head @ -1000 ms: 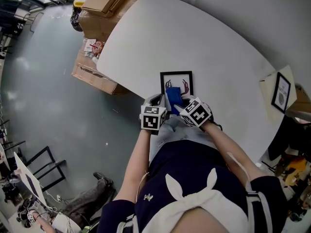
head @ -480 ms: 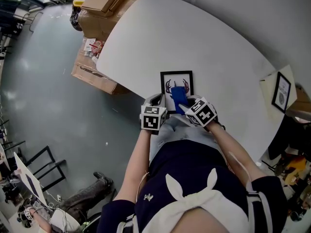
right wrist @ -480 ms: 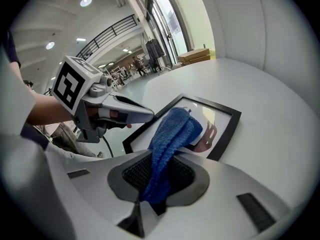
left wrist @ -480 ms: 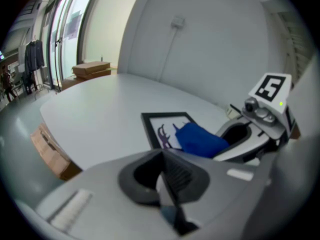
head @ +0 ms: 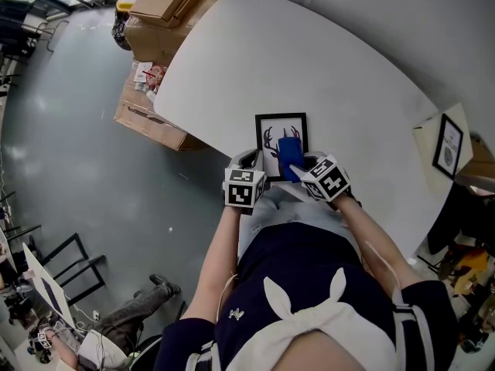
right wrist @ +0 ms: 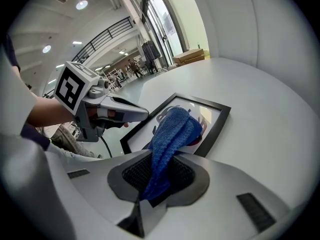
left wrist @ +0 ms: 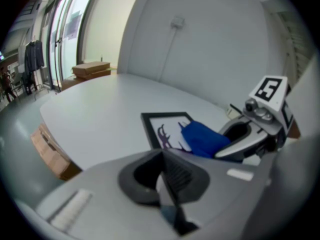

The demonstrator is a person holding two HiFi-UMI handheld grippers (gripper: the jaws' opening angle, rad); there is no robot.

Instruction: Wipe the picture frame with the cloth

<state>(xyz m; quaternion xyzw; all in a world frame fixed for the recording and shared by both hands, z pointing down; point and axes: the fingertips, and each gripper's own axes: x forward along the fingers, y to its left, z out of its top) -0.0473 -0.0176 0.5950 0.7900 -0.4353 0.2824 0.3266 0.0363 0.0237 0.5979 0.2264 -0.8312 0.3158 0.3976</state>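
Observation:
A black picture frame [head: 281,132] with an antler print lies flat near the front edge of the white table [head: 309,68]. My right gripper [head: 303,161] is shut on a blue cloth [head: 290,153], which rests on the right half of the picture. In the right gripper view the cloth [right wrist: 172,131] runs out of the jaws [right wrist: 160,160] onto the glass of the frame [right wrist: 212,119]. My left gripper [head: 249,161] sits at the frame's near-left corner, jaws shut [left wrist: 164,156] with nothing seen between them. In the left gripper view the frame [left wrist: 162,129] and the cloth [left wrist: 202,139] lie just beyond it.
Cardboard boxes [head: 158,14] are stacked on the floor past the table's left edge. A second small framed picture [head: 448,147] stands at the table's right end. A person [head: 131,323] is low down on the floor at the bottom left.
My right gripper has slid the blue cloth to the right and slightly farther across the picture. The left gripper and the frame have stayed put.

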